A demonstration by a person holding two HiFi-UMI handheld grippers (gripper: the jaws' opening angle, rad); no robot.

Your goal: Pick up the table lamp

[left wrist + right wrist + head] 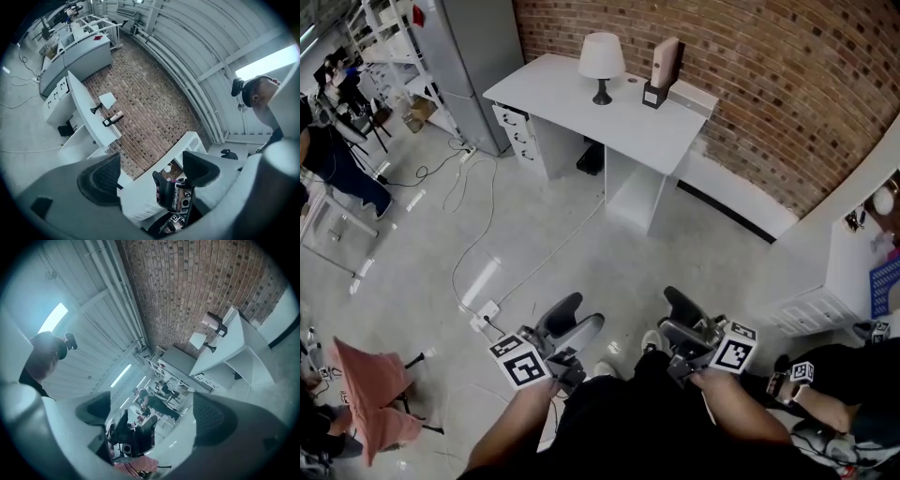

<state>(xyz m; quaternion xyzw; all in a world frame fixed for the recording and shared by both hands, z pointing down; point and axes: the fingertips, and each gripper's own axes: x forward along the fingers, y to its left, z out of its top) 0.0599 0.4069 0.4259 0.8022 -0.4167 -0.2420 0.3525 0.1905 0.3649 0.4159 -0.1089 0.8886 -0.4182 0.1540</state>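
table lamp (602, 64) well apart from fingers (563, 310)

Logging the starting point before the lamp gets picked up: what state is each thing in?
table lamp: upright on the desk, untouched.
beige item on a black base: upright, beside the lamp.
desk drawers: look shut.
left gripper: open, nothing between its jaws.
right gripper: open, nothing between its jaws.

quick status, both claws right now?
Left claw: open, holding nothing.
Right claw: open, holding nothing.
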